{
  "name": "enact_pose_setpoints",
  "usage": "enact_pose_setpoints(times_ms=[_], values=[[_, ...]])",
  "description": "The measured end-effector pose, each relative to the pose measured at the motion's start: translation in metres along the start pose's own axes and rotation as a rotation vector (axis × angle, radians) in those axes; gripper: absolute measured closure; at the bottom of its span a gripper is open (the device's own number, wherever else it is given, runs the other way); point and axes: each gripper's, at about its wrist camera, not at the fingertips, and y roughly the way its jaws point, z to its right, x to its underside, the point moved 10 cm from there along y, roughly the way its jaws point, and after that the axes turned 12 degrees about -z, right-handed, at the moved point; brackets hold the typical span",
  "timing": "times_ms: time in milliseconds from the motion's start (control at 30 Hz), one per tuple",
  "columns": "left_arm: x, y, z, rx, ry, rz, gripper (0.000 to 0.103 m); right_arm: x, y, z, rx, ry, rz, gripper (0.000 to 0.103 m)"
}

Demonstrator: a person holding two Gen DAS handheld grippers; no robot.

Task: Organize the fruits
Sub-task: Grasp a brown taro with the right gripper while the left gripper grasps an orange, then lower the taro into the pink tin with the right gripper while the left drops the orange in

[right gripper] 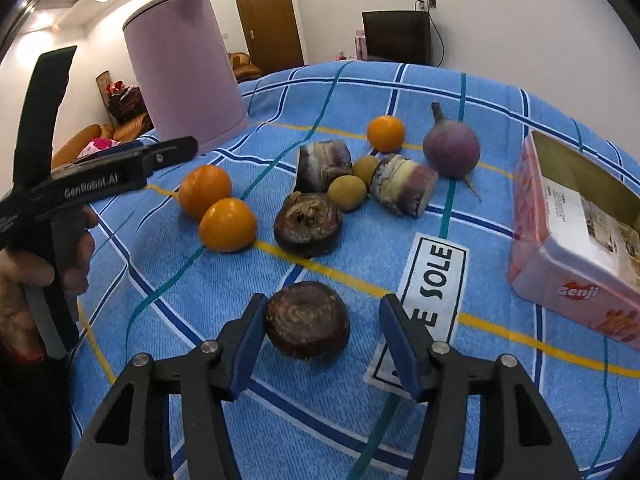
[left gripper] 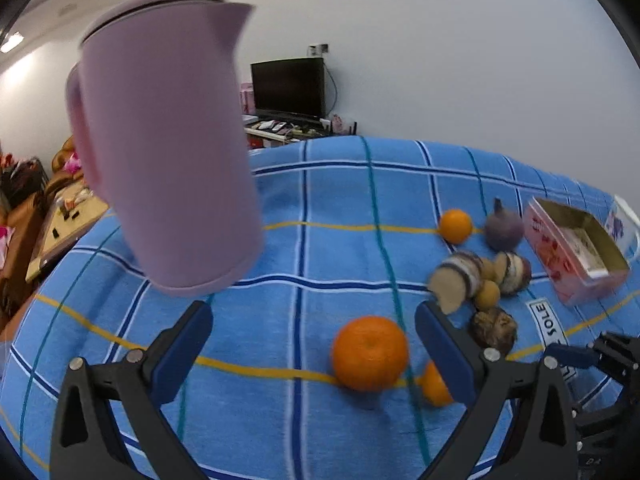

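While my right fingers (right gripper: 322,344) straddle the dark water chestnut (right gripper: 307,319), one pad touching, not yet clamped, my left fingers (left gripper: 314,352) stand open, empty; next: squeeze, lift toward the pink box (right gripper: 576,280).

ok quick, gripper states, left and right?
Left gripper: open, holding nothing; an orange sits between its fingers.
Right gripper: open around a water chestnut, one finger at its edge, no grip yet.

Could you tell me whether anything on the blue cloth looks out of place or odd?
Yes: the pink carton lies tipped on its side at the right with its end open. The lilac jug stands among the fruit, though it is not one. The cut stalk pieces lie loose.
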Motion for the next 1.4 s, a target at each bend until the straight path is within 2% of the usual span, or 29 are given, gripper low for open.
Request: enact_pose_setpoints(times_ms=[133,200,300,367,433,467,500,700,800,867,933,1067,1400], values=[[0.007,0.014,0.006,-0.029,0.015,-0.059,0.000,-0.001,0.003,-0.004,0.004,-0.019,-0.007,0.051],[0.011,0.019,0.007,-0.021,0.009,-0.083,0.000,0.000,0.003,-0.007,0.014,-0.039,-0.011,0.061],[0.016,0.031,0.009,-0.040,0.022,-0.121,0.005,-0.001,0.004,-0.011,0.034,-0.058,-0.014,0.061],[0.018,0.036,0.009,-0.020,0.013,-0.149,0.013,-0.002,0.006,-0.011,0.023,-0.049,-0.013,0.061],[0.021,0.040,0.012,0.048,-0.007,-0.171,0.037,-0.002,0.006,-0.009,0.013,-0.040,-0.011,0.061],[0.021,0.041,0.012,0.076,-0.017,-0.178,0.042,-0.002,0.005,-0.008,0.008,-0.033,-0.010,0.061],[0.022,0.042,0.013,0.092,-0.026,-0.177,0.053,-0.003,0.003,-0.006,0.001,-0.023,-0.003,0.061],[0.018,0.037,0.000,0.124,-0.127,-0.135,0.054,-0.014,-0.026,0.006,-0.035,0.031,0.113,0.061],[0.008,0.019,-0.008,0.133,-0.200,-0.024,0.054,-0.019,-0.043,0.014,-0.057,0.064,0.187,0.061],[-0.001,0.001,-0.007,0.115,-0.218,0.068,0.054,-0.024,-0.058,0.020,-0.062,0.074,0.252,0.061],[-0.005,-0.011,-0.002,0.111,-0.222,0.115,0.054,-0.027,-0.070,0.026,-0.040,0.070,0.304,0.061],[-0.012,-0.027,0.025,0.110,-0.182,0.171,0.054,-0.033,-0.088,0.043,0.064,0.059,0.385,0.061],[-0.019,-0.045,0.111,0.160,-0.044,0.194,0.054,-0.029,-0.114,0.119,0.206,0.195,0.442,0.061]])
